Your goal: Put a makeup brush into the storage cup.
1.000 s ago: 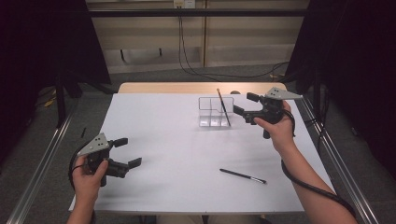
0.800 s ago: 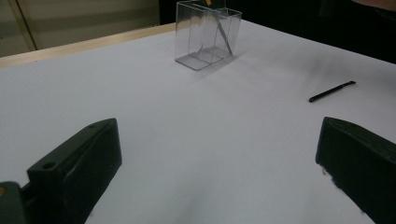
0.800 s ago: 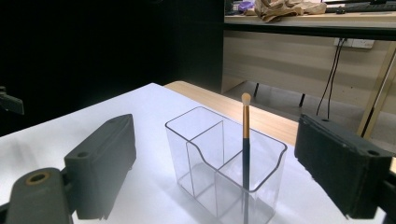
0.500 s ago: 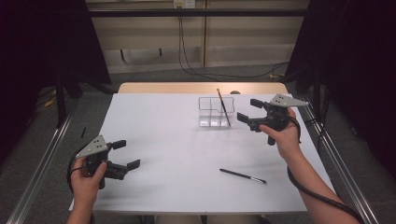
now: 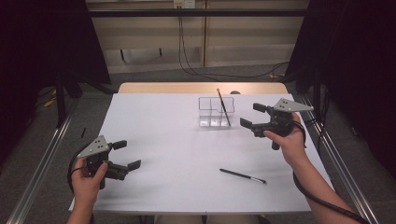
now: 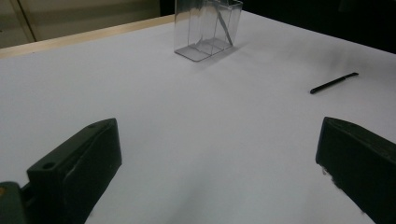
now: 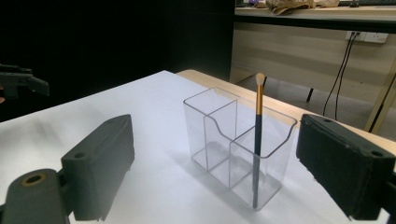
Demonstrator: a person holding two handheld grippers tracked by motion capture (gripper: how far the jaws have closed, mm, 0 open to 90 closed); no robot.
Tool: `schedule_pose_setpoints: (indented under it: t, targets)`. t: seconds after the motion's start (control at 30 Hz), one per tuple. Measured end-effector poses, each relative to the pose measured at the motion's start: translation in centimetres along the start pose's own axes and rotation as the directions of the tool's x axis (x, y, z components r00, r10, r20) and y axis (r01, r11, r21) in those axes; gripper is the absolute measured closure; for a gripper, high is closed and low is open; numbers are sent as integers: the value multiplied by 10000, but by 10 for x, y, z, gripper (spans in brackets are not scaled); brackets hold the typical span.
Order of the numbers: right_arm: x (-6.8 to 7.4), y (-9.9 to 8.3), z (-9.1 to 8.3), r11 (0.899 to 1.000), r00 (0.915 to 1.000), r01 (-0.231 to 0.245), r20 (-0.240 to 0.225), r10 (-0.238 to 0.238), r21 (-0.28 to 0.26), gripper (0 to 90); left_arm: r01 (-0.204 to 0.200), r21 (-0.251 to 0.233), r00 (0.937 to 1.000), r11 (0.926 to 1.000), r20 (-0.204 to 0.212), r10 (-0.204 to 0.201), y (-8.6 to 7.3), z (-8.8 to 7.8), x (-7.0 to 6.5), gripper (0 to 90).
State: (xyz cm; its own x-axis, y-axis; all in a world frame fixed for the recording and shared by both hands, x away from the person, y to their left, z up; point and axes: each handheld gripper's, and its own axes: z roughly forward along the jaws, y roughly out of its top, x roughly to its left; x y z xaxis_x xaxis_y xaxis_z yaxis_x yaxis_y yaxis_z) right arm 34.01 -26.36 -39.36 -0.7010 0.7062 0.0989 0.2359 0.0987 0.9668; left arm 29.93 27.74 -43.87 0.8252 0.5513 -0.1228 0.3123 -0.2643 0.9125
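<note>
Right gripper (image 5: 252,115) has pulled back from the clear organizer (image 5: 214,112) since a second ago: earlier its jaws sit right at the organizer's right side, now it hangs off to the right of it, apart, nothing between the jaws. Jaws spread wide, released. From the right gripper view the organizer (image 7: 236,144) sits between and beyond the two black jaws, not touched.

Gold-handled brush (image 5: 223,106) stands leaning in the organizer's right-hand compartment, tip up; it looks the same in all three high frames, so that one reads as placed and let go. Right gripper view shows the same brush (image 7: 257,140) upright against the compartment corner.

Second brush, the black brush (image 5: 243,176), lies flat on the white bench (image 5: 159,130), near the front edge, well apart from the organizer and below the right hand. No shift in it across frames. In the left gripper view it (image 6: 334,82) is off to the right, far from the jaws.

Left gripper (image 5: 127,154) sits at the front left of the bench, jaws open, empty, same spot as earlier.

Judgement: one brush is in, and the retreat clears the right gripper to go down for the black brush next. Flat thin handle on bench, so the pickup likely needs a low, careful pinch.
</note>
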Motion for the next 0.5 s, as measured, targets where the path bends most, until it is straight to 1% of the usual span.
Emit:
schedule_pose_setpoints:
  t: [0.03,0.07,0.13,0.2,0.23,0.33,0.37,0.4,0.47,0.5]
  targets:
    - [1,-1,-1,10000,10000,-26,-38,26,21,111,-76,11,10000,10000,-43,76,0,0,1,3]
    - [2,-2,-2,10000,9999,-15,-109,16,60,112,-18,-11,10000,10000,-62,18,-1,1,1,2]
    - [3,-3,-3,9998,9999,78,-117,-76,158,112,-44,93,10000,9999,-21,44,-1,1,1,3]
    - [3,-5,-4,9998,9999,84,-129,-82,204,111,-59,25,10000,10000,-23,59,0,1,1,3]
    - [3,-6,-4,9997,9999,60,-127,-57,230,111,8,-23,10000,10000,-53,-8,0,1,1,2]
    - [4,-10,-6,9995,9998,-28,-175,33,302,111,-18,5,10000,10000,3,18,1,1,2,3]
    - [4,-11,-6,9994,9998,-2,-186,8,352,112,-14,-48,10000,10000,-47,14,1,2,2,3]
    - [4,-12,-7,9989,9997,45,-224,-35,475,111,-89,-20,9999,10000,-73,89,2,3,3,3]
    - [5,-13,-8,9986,9996,52,-278,-37,531,112,-70,24,10000,10000,3,70,3,4,4,2]
    - [6,-14,-9,9984,9995,53,-303,-36,558,112,-85,32,9999,10000,-52,86,3,4,4,3]
